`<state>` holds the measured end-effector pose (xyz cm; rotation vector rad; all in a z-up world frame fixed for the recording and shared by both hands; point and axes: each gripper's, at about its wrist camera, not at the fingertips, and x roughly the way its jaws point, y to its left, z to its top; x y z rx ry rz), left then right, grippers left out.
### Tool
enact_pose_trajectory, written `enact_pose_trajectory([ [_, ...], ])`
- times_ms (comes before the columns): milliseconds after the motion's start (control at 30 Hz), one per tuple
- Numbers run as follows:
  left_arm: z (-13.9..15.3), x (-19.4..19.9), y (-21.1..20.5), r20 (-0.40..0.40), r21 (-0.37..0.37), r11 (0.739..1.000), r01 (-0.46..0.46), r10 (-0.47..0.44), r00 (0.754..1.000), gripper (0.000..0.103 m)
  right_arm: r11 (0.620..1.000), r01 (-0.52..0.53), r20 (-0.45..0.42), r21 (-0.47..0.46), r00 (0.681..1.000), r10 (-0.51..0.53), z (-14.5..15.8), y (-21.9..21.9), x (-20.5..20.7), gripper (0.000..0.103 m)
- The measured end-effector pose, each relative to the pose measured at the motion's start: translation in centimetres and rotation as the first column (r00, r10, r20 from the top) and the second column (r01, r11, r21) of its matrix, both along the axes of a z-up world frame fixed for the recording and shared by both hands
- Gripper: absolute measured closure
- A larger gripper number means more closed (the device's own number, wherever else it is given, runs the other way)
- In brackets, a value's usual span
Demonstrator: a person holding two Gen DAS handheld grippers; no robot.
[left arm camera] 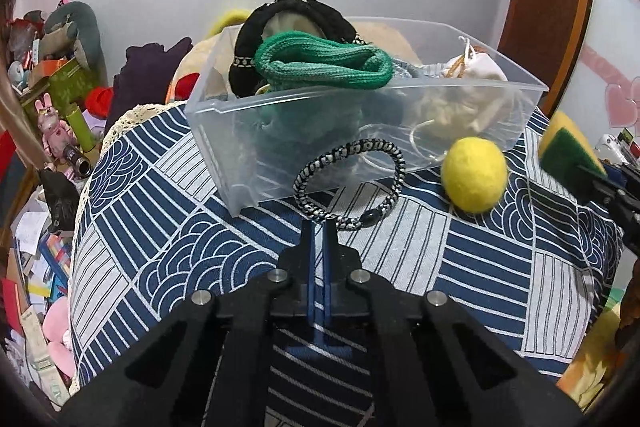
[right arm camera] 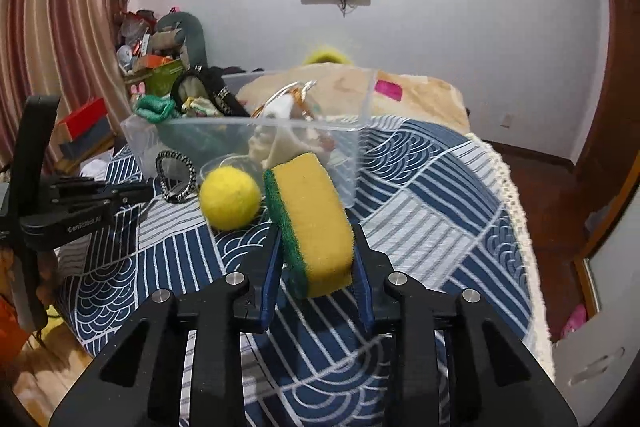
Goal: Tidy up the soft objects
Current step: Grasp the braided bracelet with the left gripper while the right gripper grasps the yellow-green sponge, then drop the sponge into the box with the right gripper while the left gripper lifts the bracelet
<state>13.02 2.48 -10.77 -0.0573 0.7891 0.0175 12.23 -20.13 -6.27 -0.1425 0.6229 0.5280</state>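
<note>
Left claw (left arm camera: 319, 223) pinched together on the bracelet (left arm camera: 349, 183) rim, right claw (right arm camera: 316, 251) clamped on the sponge (right arm camera: 310, 223), both just in front of the bin (left arm camera: 248, 131) on the bed, likely for dropping in; ball (left arm camera: 475, 175) lies loose beside it.

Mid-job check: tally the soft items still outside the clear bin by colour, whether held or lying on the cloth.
Black-and-white: 1, the braided bracelet, pinched in the left gripper.
All yellow: 1, the felt ball, loose on the cloth beside the clear bin.
Yellow and green: 1, the sponge, between the fingers of the right gripper.
Total: 3
</note>
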Motion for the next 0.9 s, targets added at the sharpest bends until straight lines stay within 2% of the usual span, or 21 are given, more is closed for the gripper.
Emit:
enact_pose_trajectory([
  [167, 0.2, 0.8, 0.8, -0.039, -0.039, 0.999, -0.006, 0.005, 0.999, 0.094, 1.0, -0.007, -0.008, 0.028, 1.0, 0.008, 0.5, -0.2, -0.1, 0.074],
  [233, 0.2, 1.6, 1.2, -0.055, -0.059, 0.998, -0.007, 0.004, 0.998, 0.088, 1.0, -0.014, -0.005, 0.017, 1.0, 0.015, 0.4, 0.2, -0.2, 0.074],
  [300, 0.2, 2.4, 1.7, -0.061, -0.052, 0.999, -0.016, 0.013, 0.998, 0.077, 1.0, -0.022, -0.001, 0.012, 1.0, 0.022, 0.5, 0.5, -0.2, 0.074],
  [400, 0.3, 3.0, 2.0, -0.062, -0.054, 0.998, -0.027, 0.023, 0.998, 0.069, 1.0, -0.027, 0.013, 0.009, 1.0, 0.027, 0.9, 0.7, -0.1, 0.074],
  [700, -0.6, 4.8, 2.4, -0.093, -0.07, 0.996, -0.046, 0.04, 0.995, 0.071, 0.999, -0.033, 0.087, -0.001, 0.996, 0.033, 3.1, 1.5, 0.5, 0.074],
  [733, -0.7, 4.9, 2.2, -0.092, -0.055, 0.997, -0.045, 0.04, 0.995, 0.072, 0.999, -0.033, 0.096, 0.0, 0.995, 0.033, 3.4, 1.7, 0.7, 0.074],
  [767, -0.8, 5.0, 2.0, -0.088, -0.041, 0.998, -0.045, 0.041, 0.995, 0.078, 0.999, -0.034, 0.102, 0.002, 0.994, 0.034, 3.6, 1.8, 0.9, 0.074],
  [900, -0.9, 4.8, 1.8, -0.084, -0.034, 0.999, -0.037, 0.034, 0.996, 0.091, 0.999, -0.034, 0.124, 0.005, 0.992, 0.033, 4.5, 2.5, 2.2, 0.074],
])
